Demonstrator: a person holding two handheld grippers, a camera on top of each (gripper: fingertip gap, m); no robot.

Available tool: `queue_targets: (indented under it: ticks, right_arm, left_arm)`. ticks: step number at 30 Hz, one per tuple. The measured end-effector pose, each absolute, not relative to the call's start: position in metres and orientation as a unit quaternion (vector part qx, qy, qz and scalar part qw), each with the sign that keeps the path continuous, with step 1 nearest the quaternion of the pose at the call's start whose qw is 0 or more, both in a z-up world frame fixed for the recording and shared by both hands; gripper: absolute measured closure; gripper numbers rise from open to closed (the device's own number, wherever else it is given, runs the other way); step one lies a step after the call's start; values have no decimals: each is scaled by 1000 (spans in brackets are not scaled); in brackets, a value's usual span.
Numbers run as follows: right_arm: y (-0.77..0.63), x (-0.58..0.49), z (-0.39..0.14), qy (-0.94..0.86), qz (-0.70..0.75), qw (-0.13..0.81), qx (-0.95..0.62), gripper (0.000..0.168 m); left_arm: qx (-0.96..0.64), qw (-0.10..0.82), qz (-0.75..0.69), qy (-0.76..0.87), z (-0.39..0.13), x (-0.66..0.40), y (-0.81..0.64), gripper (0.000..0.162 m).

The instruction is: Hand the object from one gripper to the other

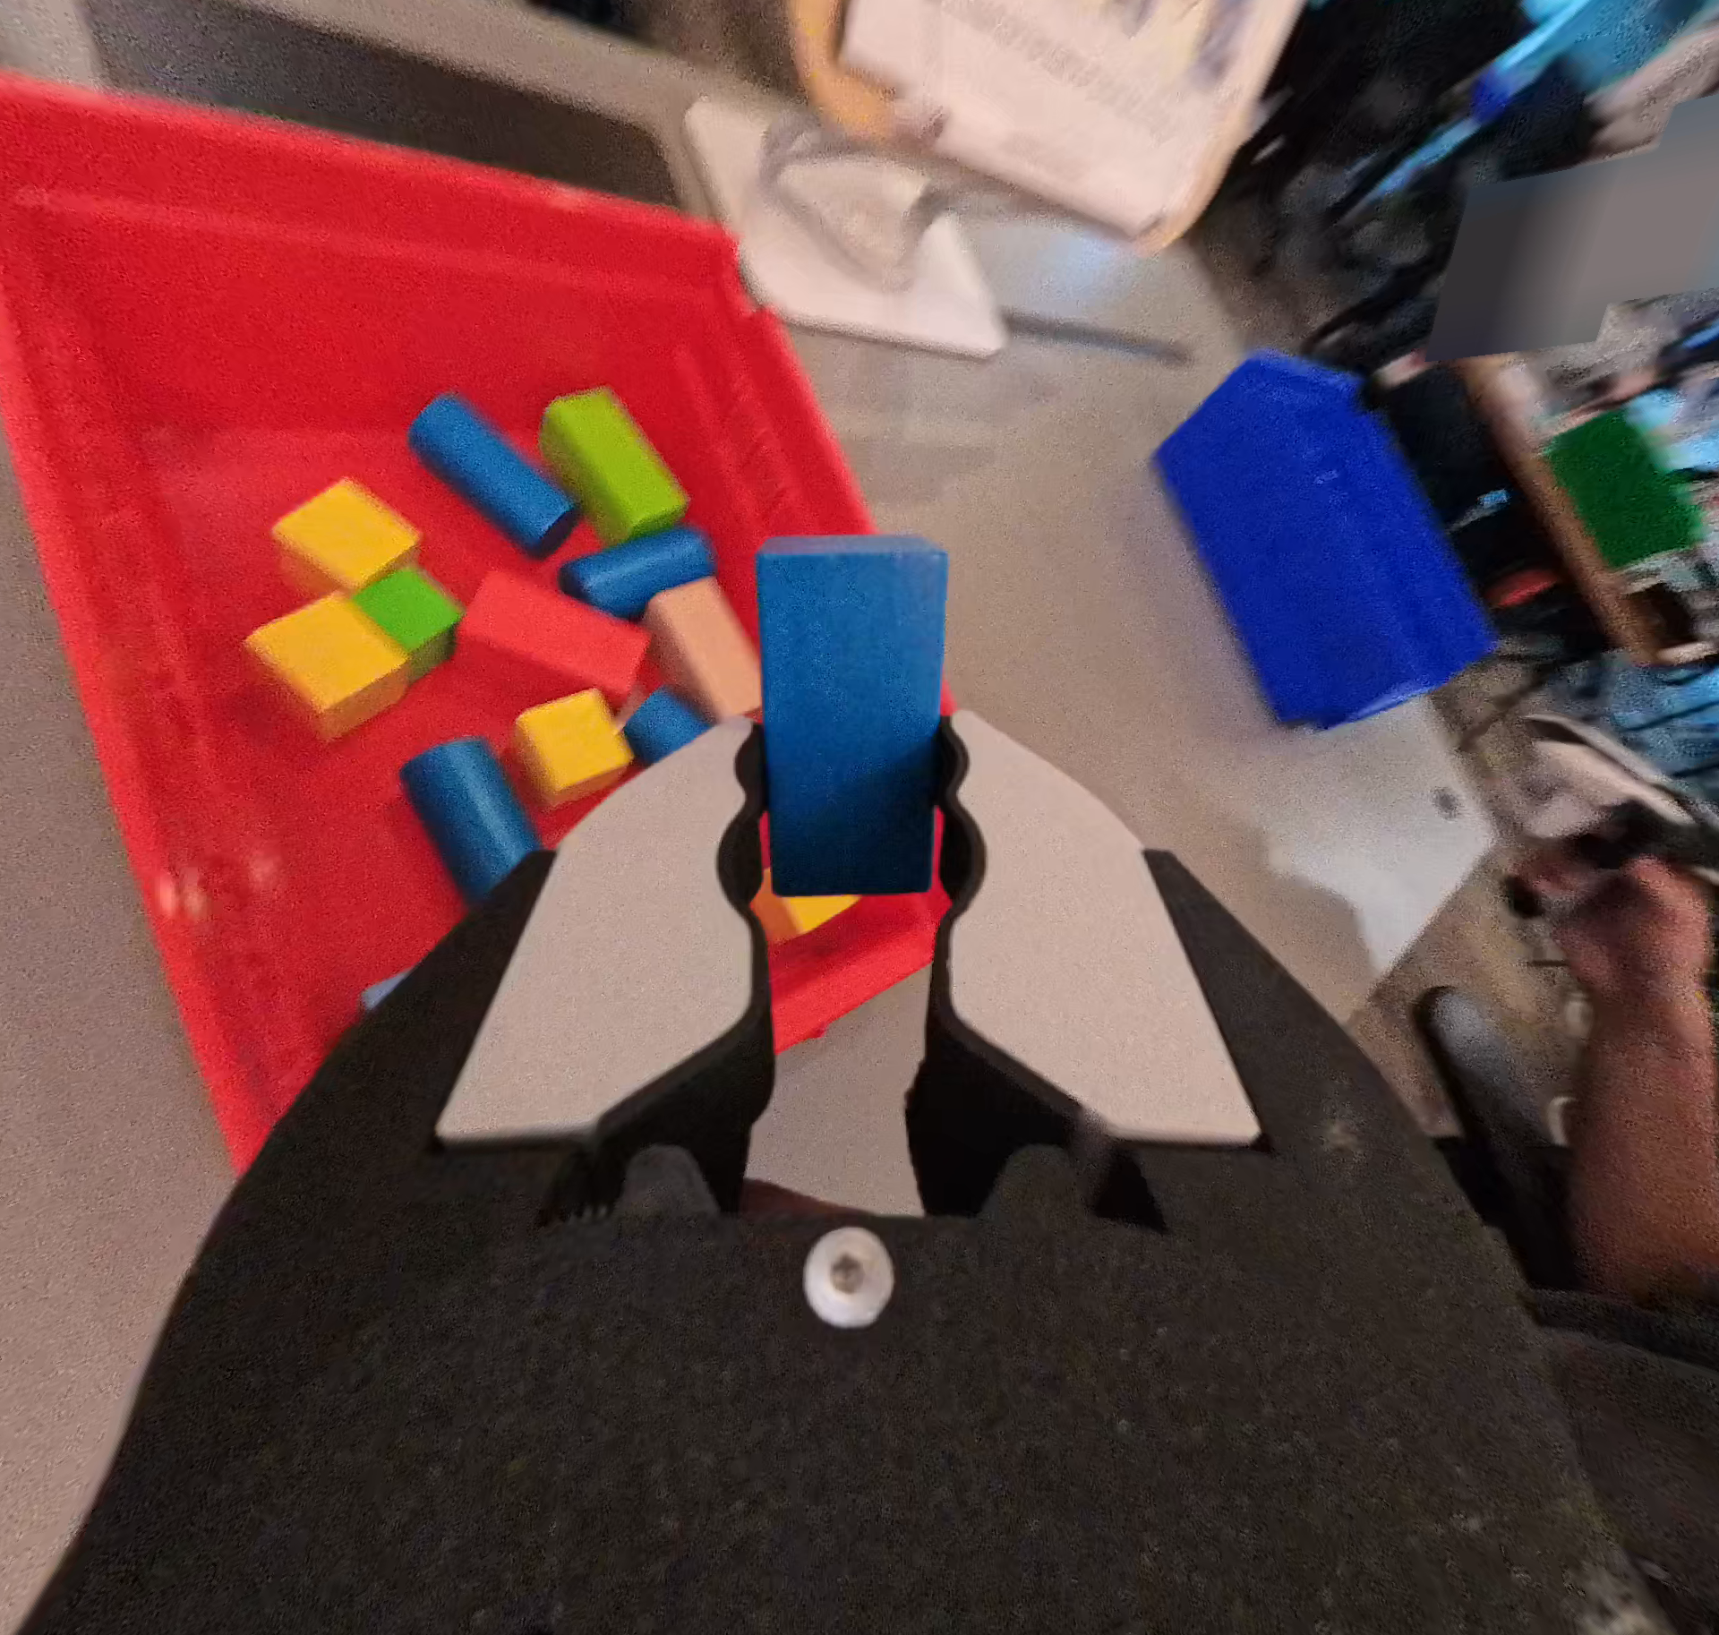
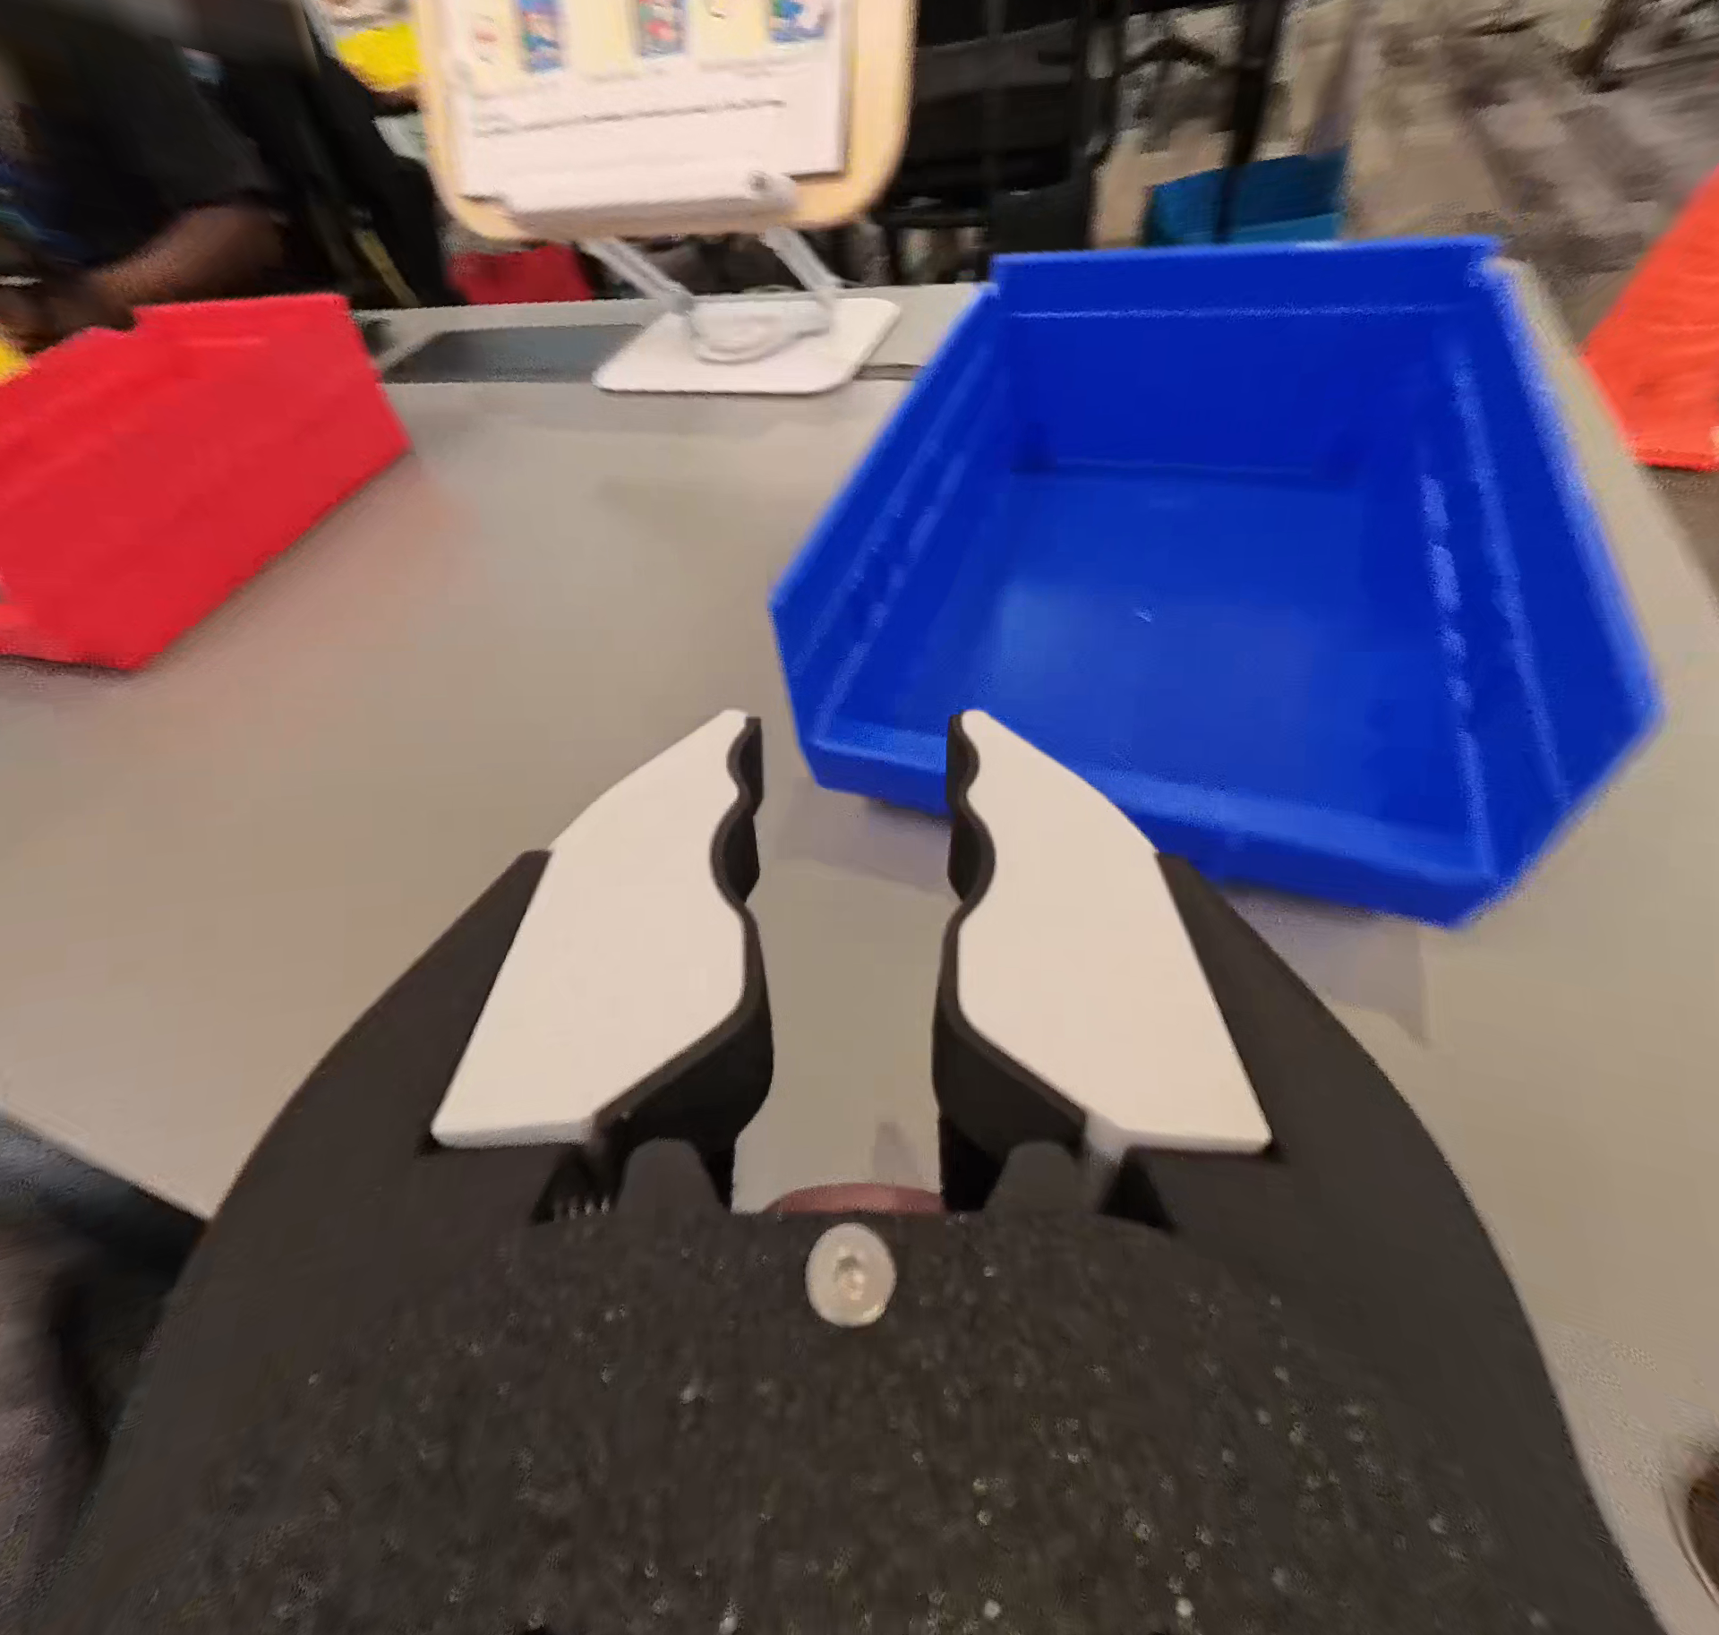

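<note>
Meanwhile left gripper [image 1: 848,734] clamps blue block [image 1: 848,707]; right gripper [image 2: 854,730] agape, empty.

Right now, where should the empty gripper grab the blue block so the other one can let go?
Probably the top half of the blue block. The left gripper is clamped on its lower half, and the upper end sticks out bare past the fingertips. The right gripper, open and empty, should come from above or the far end, closing on the flat faces.
</note>
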State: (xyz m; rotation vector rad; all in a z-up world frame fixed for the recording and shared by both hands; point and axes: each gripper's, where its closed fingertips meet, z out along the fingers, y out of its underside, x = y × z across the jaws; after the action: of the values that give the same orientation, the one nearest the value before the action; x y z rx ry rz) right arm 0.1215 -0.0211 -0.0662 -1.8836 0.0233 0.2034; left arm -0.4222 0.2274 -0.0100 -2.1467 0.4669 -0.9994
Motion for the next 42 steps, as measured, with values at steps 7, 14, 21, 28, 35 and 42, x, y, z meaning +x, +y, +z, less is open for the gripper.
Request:
queue_targets:
  ticks: [7,14,21,28,35,42]
  right_arm:
    - [50,47,19,-87,292,603,-737,122]
    - [100,-59,65,-190,507,537,-646,111]
    - [117,-115,55,-232,560,499,-620,107]
    - [122,-130,35,-235,573,484,-619,109]
    - [112,-130,39,-251,597,467,-602,135]
    - [112,-62,84,-212,543,528,-617,134]
  left_arm:
    - [-671,415,-532,307,73,-316,178,129]
    - [-548,358,-655,377,80,-184,122,128]
    - [-561,305,-648,415,36,-120,105,128]
    - [-563,283,-657,415,21,-116,101,128]
    - [-561,303,-651,412,28,-116,96,125]
    - [-685,333,-500,413,-34,-173,88,92]
